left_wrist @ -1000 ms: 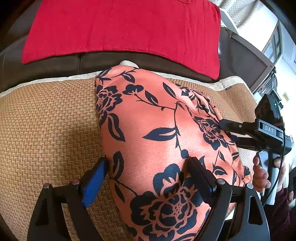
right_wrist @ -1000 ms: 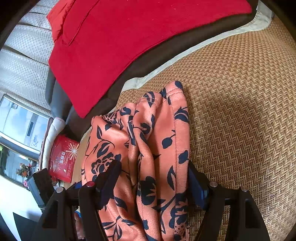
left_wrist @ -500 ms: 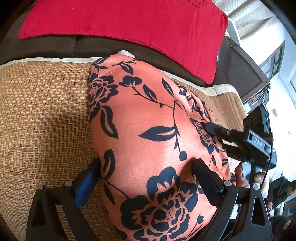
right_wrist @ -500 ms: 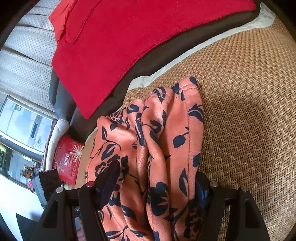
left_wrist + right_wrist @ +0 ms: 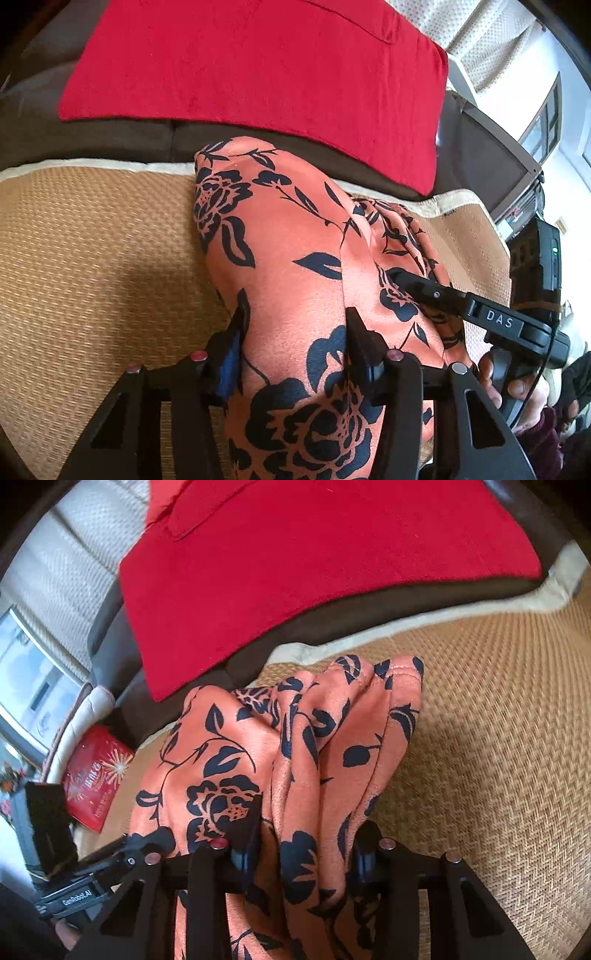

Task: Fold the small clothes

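An orange garment (image 5: pixel 295 258) printed with dark flowers lies bunched on a woven straw mat (image 5: pixel 92 258). My left gripper (image 5: pixel 295 339) is closing on its near end, and the cloth fills the gap between the pads. To its right, a finger (image 5: pixel 417 286) of the right gripper rests on the cloth. In the right wrist view the garment (image 5: pixel 229 760) rises in thick folds. My right gripper (image 5: pixel 308 845) is closing on a gathered bundle of those folds. A finger (image 5: pixel 147 843) of the left gripper shows at the lower left.
A red cloth (image 5: pixel 258 66) covers the dark sofa back behind the mat. A red printed box (image 5: pixel 92 779) lies off the mat's left end in the right wrist view. A hand (image 5: pixel 517 387) holds the right gripper's handle. The mat (image 5: pixel 498 738) stretches bare to the right.
Both pairs of jaws have drawn in from wide apart onto the cloth. The garment has gathered into taller folds, and the right gripper has shifted in toward the left one.
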### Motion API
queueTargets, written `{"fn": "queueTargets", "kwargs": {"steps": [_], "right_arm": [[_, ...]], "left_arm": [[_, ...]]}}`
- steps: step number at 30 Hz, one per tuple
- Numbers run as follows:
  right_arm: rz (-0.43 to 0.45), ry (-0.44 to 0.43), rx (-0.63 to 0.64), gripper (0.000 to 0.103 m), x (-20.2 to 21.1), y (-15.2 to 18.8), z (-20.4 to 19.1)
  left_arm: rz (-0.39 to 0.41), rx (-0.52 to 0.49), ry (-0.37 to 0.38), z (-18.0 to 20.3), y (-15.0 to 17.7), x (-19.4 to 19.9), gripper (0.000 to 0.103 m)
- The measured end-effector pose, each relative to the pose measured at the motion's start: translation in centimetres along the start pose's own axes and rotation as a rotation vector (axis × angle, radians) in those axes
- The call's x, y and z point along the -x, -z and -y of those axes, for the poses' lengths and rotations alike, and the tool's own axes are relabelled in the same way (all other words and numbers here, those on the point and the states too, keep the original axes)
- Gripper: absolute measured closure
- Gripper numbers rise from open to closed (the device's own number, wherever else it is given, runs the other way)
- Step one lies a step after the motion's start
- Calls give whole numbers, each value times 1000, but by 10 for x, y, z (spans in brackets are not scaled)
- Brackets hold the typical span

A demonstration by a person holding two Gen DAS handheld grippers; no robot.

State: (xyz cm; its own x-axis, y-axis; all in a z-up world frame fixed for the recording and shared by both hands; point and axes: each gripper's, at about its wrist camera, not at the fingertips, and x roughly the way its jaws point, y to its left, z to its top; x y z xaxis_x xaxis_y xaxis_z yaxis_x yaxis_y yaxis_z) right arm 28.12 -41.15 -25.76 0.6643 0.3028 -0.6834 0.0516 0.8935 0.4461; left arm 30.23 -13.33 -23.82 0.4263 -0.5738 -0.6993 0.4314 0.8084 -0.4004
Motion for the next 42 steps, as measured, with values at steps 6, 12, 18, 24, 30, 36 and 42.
{"fn": "queueTargets", "kwargs": {"steps": [6,12,18,24,30,36,42], "right_arm": [[60,-21,46,64,1,-2,-32],[127,-56,73,64,7,-2,-62],[133,-84,76,65,4,0,-77],[124,-97,79,65,1,2,-85],[100,-87,70,65,-10,4,-88],[74,-63,58,65,-25,3,-91],[17,-5,36,65,-45,5,-84]], "left_arm": [[62,-10,-41,-12,-4,29,52],[114,-6,-69,-22,-7,53,52],[148,-24,-119,-27,-7,69,52],[156,-23,-153,-32,-6,74,52],[152,-22,-184,-37,-7,73,52],[130,-22,-219,-40,-9,64,52],[81,-25,-292,-40,-9,44,53]]}}
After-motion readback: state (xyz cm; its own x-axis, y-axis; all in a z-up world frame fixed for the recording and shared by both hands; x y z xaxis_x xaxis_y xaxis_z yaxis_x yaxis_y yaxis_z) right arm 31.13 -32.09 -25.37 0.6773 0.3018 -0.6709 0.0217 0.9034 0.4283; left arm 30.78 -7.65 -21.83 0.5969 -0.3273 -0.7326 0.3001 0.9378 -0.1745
